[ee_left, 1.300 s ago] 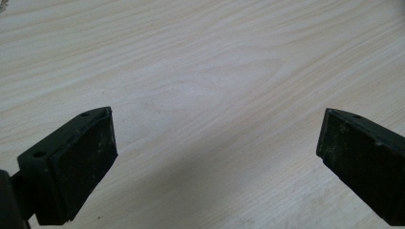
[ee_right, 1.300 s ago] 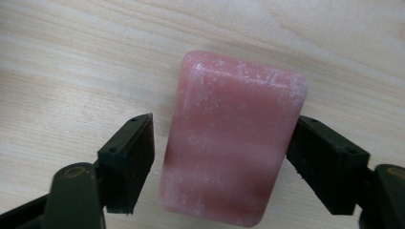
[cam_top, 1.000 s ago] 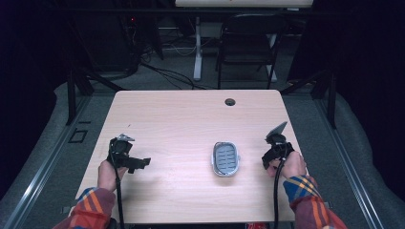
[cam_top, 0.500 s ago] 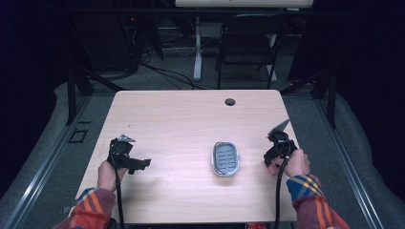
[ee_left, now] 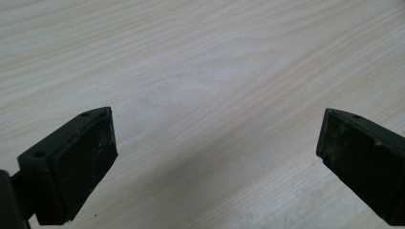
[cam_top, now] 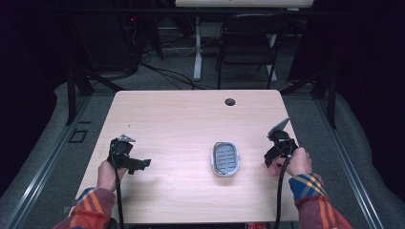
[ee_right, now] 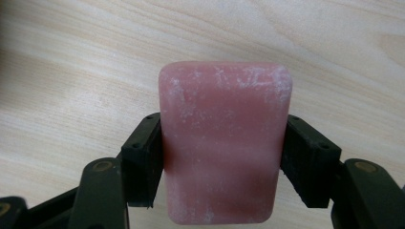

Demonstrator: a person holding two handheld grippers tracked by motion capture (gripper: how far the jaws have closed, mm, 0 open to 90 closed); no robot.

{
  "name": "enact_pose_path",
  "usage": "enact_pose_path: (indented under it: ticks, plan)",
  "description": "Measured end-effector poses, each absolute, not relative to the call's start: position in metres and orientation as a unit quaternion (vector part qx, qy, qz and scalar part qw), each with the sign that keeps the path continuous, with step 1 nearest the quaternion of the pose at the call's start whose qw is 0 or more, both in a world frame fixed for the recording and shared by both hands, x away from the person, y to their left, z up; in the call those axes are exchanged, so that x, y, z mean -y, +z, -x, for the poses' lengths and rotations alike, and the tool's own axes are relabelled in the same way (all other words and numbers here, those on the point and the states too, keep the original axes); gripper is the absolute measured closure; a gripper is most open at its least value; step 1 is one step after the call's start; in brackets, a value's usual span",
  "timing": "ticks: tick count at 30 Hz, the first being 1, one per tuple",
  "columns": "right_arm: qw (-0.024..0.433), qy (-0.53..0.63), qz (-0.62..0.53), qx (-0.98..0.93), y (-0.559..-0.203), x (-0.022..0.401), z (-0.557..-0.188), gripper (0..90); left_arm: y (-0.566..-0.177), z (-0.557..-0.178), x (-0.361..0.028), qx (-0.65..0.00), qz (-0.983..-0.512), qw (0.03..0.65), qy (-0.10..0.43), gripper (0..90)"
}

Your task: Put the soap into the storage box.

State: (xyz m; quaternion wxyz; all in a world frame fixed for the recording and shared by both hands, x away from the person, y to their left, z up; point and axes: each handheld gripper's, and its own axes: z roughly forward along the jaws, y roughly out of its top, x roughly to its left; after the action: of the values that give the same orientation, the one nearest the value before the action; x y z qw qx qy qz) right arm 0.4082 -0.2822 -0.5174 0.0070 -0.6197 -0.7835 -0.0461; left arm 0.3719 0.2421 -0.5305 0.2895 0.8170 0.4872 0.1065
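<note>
The right gripper (ee_right: 224,157) is gripping a pink soap bar (ee_right: 224,143) between its jaws above the table (cam_top: 181,119), right of the soap dish (cam_top: 225,159), while the left gripper (ee_left: 215,152) is staying wide open over bare wood.

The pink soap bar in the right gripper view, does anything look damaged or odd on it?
Nothing looks broken. The pink soap bar has whitish, powdery scuffs, mostly near its top edge, and sits straight in the right gripper. The soap dish lies empty on the table.
</note>
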Motion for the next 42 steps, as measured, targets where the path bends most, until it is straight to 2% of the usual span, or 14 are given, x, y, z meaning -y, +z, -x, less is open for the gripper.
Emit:
enact_pose_path:
  ticks: [22, 42]
  plan:
    - [0.002, -0.063, 0.593, 0.802, -0.487, 0.259, -0.406, 37.2, -0.531, -0.371, -0.24, -0.484, -0.82, 0.286, 0.106, 0.0]
    - [0.01, -0.07, 0.569, 0.82, -0.475, 0.24, -0.405, 37.3, -0.532, -0.371, -0.239, -0.482, -0.823, 0.282, 0.104, 0.1]
